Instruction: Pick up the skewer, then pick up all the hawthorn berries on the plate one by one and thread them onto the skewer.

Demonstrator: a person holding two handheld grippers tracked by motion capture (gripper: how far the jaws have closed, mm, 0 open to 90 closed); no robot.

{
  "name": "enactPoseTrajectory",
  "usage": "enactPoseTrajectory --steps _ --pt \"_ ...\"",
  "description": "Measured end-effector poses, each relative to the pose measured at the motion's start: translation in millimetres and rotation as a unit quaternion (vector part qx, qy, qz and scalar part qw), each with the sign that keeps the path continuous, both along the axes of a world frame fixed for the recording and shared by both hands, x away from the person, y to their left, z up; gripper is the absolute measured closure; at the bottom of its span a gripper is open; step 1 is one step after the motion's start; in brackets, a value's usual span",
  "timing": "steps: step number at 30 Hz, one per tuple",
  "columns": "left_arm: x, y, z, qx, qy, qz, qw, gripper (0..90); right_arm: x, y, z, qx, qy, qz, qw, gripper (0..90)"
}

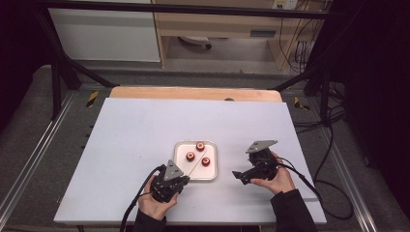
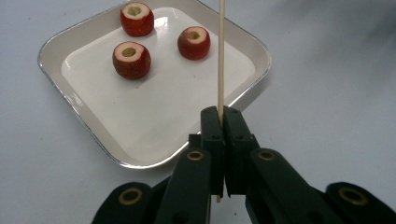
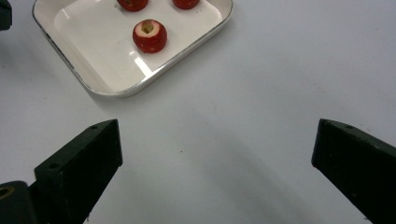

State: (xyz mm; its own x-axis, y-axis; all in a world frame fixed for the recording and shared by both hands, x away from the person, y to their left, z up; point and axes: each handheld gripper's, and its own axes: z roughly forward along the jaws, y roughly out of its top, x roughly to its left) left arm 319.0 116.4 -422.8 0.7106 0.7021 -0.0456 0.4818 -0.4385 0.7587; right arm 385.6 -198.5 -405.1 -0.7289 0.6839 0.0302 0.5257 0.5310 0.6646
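Note:
A white square tray (image 1: 203, 172) lies on the white table and holds three red cored fruits (image 1: 200, 146) (image 1: 190, 156) (image 1: 206, 161). My left gripper (image 1: 185, 179) sits at the tray's near left corner, shut on a thin wooden skewer (image 1: 192, 166) that slants out over the tray. In the left gripper view, the skewer (image 2: 221, 56) rises straight from the closed jaws of the left gripper (image 2: 223, 112), passing just right of one fruit (image 2: 194, 42). My right gripper (image 1: 241, 163) rests right of the tray. Its jaws (image 3: 217, 140) stand wide open over bare table, and the nearest fruit (image 3: 149, 35) lies farther off.
The white table top (image 1: 135, 125) has free room on the left and at the back. A wooden edge (image 1: 193, 93) runs along its far side. Black frame bars (image 1: 58, 72) and cables (image 1: 329, 159) flank the table. A cable trails from each gripper toward the near edge.

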Motion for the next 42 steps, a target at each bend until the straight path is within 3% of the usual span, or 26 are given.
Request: enactPoseTrajectory --steps 10,15,21,28,33,42 --pt "-9.6 11.0 -8.3 -0.053 -0.015 0.018 0.9983 88.5 8.7 22.9 0.9 0.005 0.019 0.013 0.9997 1.2" --pt "-14.9 14.3 -12.7 -0.063 -0.017 0.023 0.9976 88.5 14.5 34.5 1.5 0.001 0.023 0.020 0.9995 1.6" --pt "-17.1 16.8 -13.6 -0.066 -0.025 0.019 0.9973 88.5 27.2 54.0 4.0 0.002 0.032 0.032 0.9990 2.7" --pt "-17.8 17.4 -15.1 -0.062 -0.022 0.014 0.9977 88.5 38.9 71.2 8.1 0.001 0.042 0.051 0.9978 6.7" --pt "-17.5 17.4 -17.0 -0.058 -0.023 0.010 0.9980 88.5 47.8 84.9 7.3 0.003 0.062 0.071 0.9955 12.9" --pt "-18.8 16.4 -20.3 -0.061 -0.022 0.008 0.9978 88.5 57.7 105.1 0.8 -0.029 0.096 0.102 0.9898 27.0"
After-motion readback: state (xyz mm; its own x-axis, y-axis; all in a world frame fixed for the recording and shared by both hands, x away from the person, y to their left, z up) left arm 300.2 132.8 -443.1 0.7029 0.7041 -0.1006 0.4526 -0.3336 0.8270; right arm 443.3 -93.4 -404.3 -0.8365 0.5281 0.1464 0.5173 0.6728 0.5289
